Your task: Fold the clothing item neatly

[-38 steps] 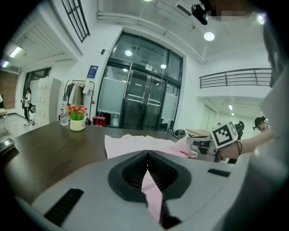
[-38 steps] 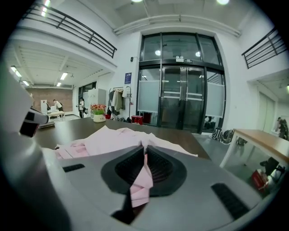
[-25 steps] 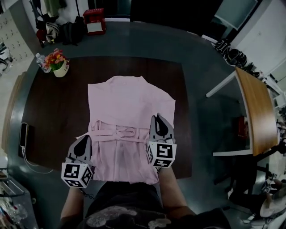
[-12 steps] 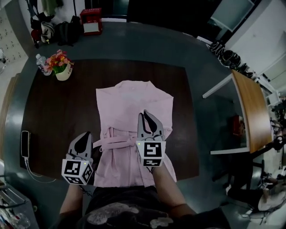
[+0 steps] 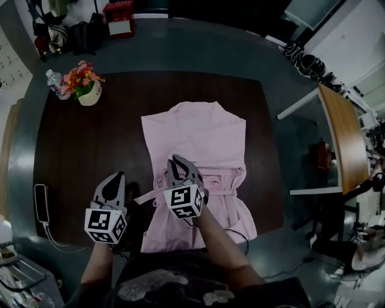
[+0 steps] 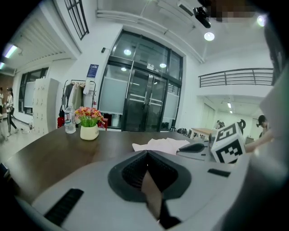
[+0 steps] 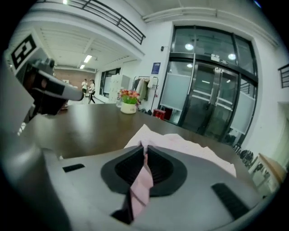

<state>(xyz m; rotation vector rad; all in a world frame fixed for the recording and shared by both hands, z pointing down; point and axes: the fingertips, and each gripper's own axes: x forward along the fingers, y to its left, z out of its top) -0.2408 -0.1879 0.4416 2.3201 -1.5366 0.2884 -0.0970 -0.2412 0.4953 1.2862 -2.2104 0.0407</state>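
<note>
A pink garment (image 5: 201,135) with a tied waist belt lies spread on the dark table (image 5: 78,150), collar at the far end. My right gripper (image 5: 177,161) is over the garment's waist, left of its middle, shut on a fold of pink fabric; the cloth (image 7: 143,178) runs between its pads, and the rest of the garment (image 7: 189,144) lies ahead. My left gripper (image 5: 116,178) rests on bare table just left of the garment, shut with nothing held. In the left gripper view, the left gripper (image 6: 146,154) points past the garment (image 6: 158,145) and the right gripper's marker cube (image 6: 229,143).
A flower pot (image 5: 89,90) and a water bottle (image 5: 54,84) stand at the table's far left. A phone (image 5: 42,203) with a cable lies at the near left edge. A wooden side table (image 5: 340,144) is to the right. Bags and a red box (image 5: 119,18) are behind.
My right gripper has moved left from the garment's right waist edge to left of its middle, drawing pink fabric along. The left gripper has stayed beside the garment's left edge.
</note>
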